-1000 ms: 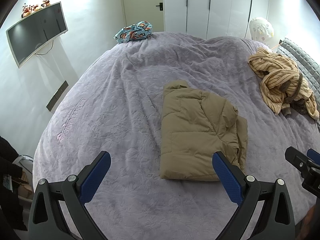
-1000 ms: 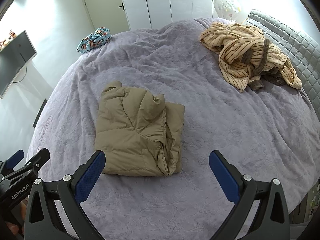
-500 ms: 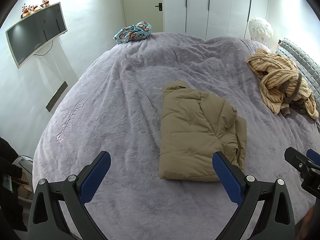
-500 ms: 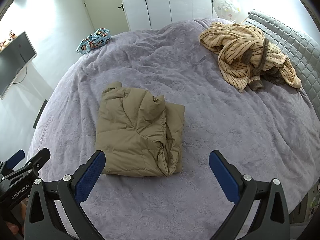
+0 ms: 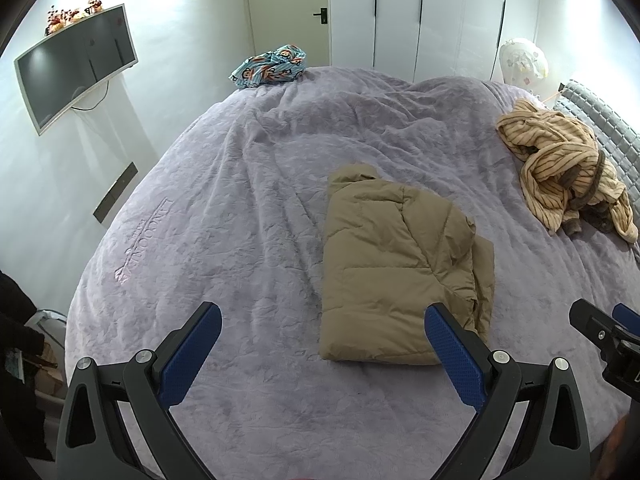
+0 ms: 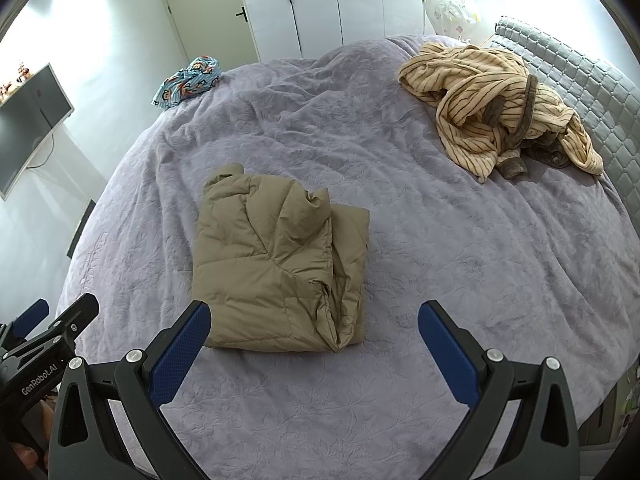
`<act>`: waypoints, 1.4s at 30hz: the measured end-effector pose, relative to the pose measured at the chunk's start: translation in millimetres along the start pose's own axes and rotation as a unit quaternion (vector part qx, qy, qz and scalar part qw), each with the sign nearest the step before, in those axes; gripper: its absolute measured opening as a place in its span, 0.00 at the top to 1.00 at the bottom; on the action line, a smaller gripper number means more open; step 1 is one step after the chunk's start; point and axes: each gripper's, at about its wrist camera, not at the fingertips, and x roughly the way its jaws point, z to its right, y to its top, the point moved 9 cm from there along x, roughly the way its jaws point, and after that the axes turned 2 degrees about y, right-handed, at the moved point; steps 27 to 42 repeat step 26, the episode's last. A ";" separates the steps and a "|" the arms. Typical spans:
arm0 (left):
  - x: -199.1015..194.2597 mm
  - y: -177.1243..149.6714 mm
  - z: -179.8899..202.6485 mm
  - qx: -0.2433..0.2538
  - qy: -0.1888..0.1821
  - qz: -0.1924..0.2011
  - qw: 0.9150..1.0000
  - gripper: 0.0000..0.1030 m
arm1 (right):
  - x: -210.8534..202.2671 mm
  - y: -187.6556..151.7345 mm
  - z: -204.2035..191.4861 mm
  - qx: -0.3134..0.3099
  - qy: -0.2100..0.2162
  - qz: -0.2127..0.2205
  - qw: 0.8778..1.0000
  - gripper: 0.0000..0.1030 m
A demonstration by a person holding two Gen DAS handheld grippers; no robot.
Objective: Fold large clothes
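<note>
A khaki padded jacket [image 5: 400,268] lies folded into a compact rectangle in the middle of the purple bed [image 5: 224,240]; it also shows in the right wrist view [image 6: 280,264]. My left gripper [image 5: 320,320] is open and empty, held above the bed's near edge, just short of the jacket. My right gripper [image 6: 314,316] is open and empty, also just short of the jacket's near edge. A crumpled tan striped robe [image 5: 560,168] lies at the far right near the headboard and shows in the right wrist view [image 6: 492,104].
A blue patterned garment [image 5: 270,66] lies at the bed's far left corner. A grey quilted headboard [image 6: 580,88] runs along the right. A wall TV [image 5: 76,64] hangs at left. White wardrobe doors [image 5: 420,12] stand behind the bed.
</note>
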 end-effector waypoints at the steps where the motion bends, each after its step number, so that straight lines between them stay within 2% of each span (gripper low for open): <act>1: -0.3 0.1 0.0 0.000 -0.001 0.001 1.000 0.01 | -0.1 -0.2 0.0 0.000 0.000 0.000 1.000 0.00; 42: -9.6 -3.8 11.1 0.009 -0.014 0.010 1.000 0.01 | -0.5 -1.5 -0.6 0.003 -0.001 0.000 1.000 0.00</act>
